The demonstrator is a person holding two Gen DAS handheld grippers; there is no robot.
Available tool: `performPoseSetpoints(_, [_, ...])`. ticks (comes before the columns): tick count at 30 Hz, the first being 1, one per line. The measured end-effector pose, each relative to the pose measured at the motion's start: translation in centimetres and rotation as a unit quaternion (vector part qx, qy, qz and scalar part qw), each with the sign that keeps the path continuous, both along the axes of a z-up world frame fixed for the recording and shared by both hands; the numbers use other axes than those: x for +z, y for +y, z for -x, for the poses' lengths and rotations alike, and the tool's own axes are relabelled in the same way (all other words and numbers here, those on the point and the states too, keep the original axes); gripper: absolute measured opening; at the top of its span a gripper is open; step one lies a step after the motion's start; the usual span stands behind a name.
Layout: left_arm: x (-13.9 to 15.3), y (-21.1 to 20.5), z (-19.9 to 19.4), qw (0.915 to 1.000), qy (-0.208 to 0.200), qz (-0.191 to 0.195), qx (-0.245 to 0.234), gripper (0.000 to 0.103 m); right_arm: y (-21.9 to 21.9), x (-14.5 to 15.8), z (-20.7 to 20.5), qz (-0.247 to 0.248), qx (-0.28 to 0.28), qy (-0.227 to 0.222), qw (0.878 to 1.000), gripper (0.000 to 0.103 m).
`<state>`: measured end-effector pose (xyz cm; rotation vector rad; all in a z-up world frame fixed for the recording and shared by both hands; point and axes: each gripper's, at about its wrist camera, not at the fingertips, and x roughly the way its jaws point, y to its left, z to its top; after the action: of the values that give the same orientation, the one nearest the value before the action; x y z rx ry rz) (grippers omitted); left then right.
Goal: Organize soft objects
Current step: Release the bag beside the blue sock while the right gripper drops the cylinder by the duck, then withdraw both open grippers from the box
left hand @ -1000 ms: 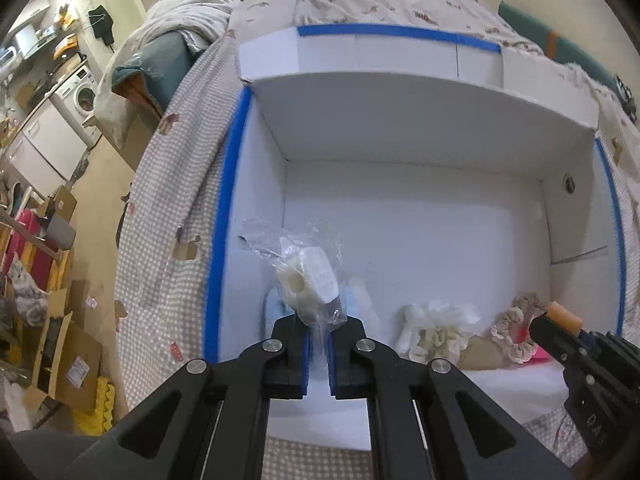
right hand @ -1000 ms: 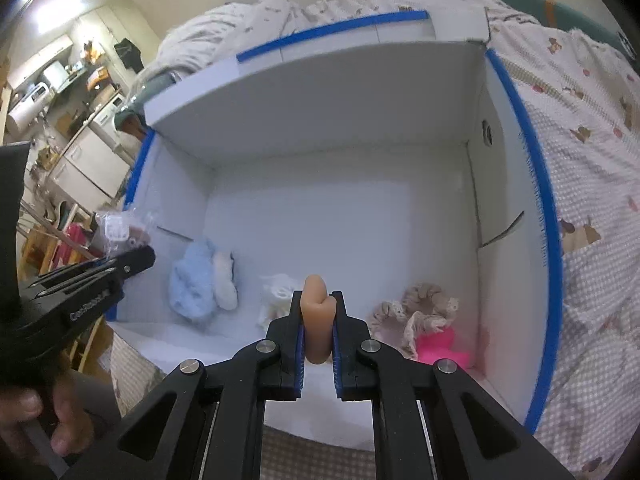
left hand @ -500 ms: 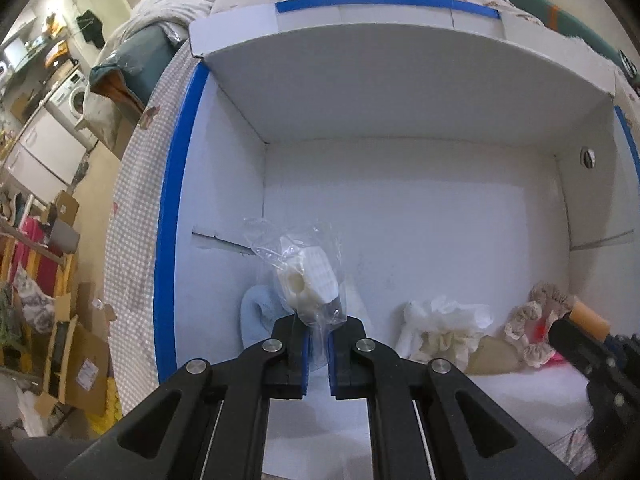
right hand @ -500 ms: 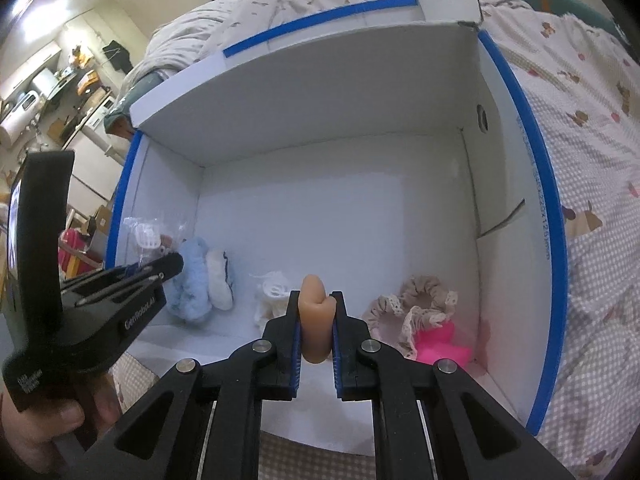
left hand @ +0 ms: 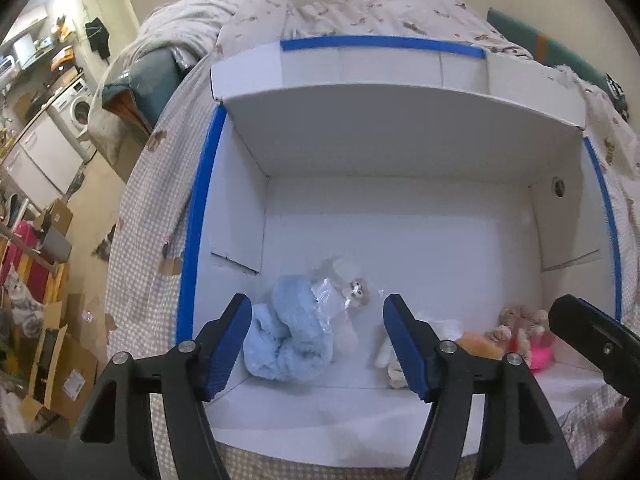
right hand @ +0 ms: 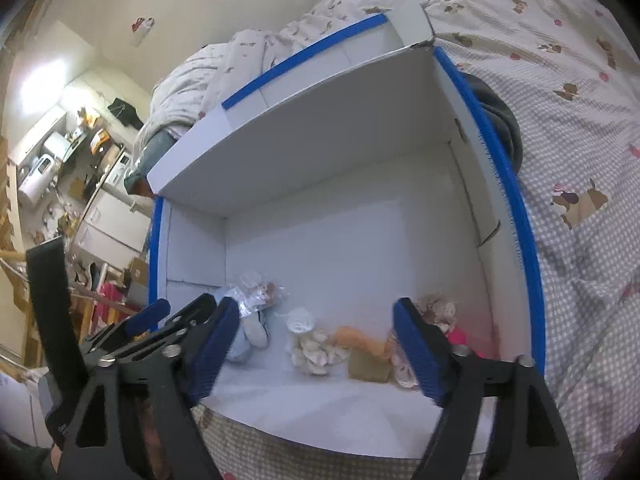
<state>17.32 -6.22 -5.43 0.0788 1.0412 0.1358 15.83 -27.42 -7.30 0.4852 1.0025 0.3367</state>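
Soft toys lie along the near edge of the white box (left hand: 400, 220): plastic bag (left hand: 334, 294) on blue plush (left hand: 288, 340) at the left corner. Left tool (left hand: 318, 340) and right tool (right hand: 316, 350) both gape apart, empty.

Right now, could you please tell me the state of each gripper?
Left gripper: open, holding nothing.
Right gripper: open, holding nothing.

Even, soft indoor light; a bright glare patch sits at ten o'clock in the right wrist view. Fisheye bending curves the box (left hand: 400, 216) edges, dark vignette rings both pictures, mild blur.
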Motion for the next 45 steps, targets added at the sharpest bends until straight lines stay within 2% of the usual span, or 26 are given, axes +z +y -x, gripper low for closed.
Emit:
performPoseSetpoints(1, [0.3, 0.0, 0.1, 1.0000, -0.003, 0.000, -0.003, 0.065, -0.1, 0.0, 0.0, 0.000, -0.002, -0.002, 1.000, 0.102])
performPoseSetpoints(2, [0.5, 0.0, 0.2, 1.0000, -0.005, -0.002, -0.004, 0.065, -0.1, 0.1, 0.1, 0.000, -0.005, -0.005, 1.000, 0.103])
performPoseSetpoints(8, [2.0, 0.5, 1.6, 0.9996, -0.006, 0.015, -0.022, 0.065, 0.5, 0.8, 0.9, 0.017, -0.007, -0.037, 0.999, 0.103])
performPoseSetpoints(12, [2.6, 1.5, 3.2, 0.9986, 0.004, 0.047, -0.022, 0.065, 1.0, 0.7, 1.9, 0.047, -0.002, -0.034, 0.998, 0.103])
performPoseSetpoints(15, [2.6, 2.6, 4.6, 0.9984, 0.009, 0.054, -0.013, 0.065, 1.0, 0.6, 2.6, 0.052, -0.001, -0.025, 0.998, 0.103])
performPoseSetpoints(20, [2.5, 5.2, 7.0, 0.9980, 0.010, 0.063, 0.002, 0.075, 0.6, 1.8, 3.8, 0.051, -0.001, -0.022, 0.998, 0.103])
performPoseSetpoints(23, [3.0, 6.7, 8.1, 0.9965, 0.005, 0.082, 0.015, 0.082, 0.3, 3.0, 4.3, 0.062, -0.001, -0.022, 0.998, 0.103])
performPoseSetpoints(26, [3.8, 7.8, 9.2, 0.9953, -0.003, 0.096, 0.016, 0.083, 0.4, 4.2, 5.4, 0.071, 0.002, -0.031, 0.997, 0.103])
performPoseSetpoints(31, [5.7, 8.0, 11.6, 0.9916, -0.064, 0.112, -0.001, 0.091, 1.4, 5.9, 8.2, 0.119, -0.002, -0.087, 0.989, 0.103])
performPoseSetpoints(35, [6.0, 7.7, 13.6, 0.9866, -0.139, 0.085, 0.001, 0.096, 2.6, 6.2, 10.4, 0.152, -0.011, -0.148, 0.977, 0.103])
performPoseSetpoints(38, [5.8, 7.5, 14.0, 0.9850, -0.151, 0.084, 0.001, 0.097, 3.0, 5.6, 11.9, 0.168, -0.026, -0.181, 0.969, 0.103])
performPoseSetpoints(41, [5.7, 7.7, 14.3, 0.9819, -0.159, 0.104, 0.000, 0.097, 3.7, 5.0, 11.9, 0.203, -0.032, -0.190, 0.960, 0.103])
performPoseSetpoints(45, [4.6, 7.2, 13.8, 0.9855, -0.146, 0.087, -0.004, 0.097, 4.4, 5.1, 11.5, 0.205, -0.021, -0.200, 0.958, 0.103])
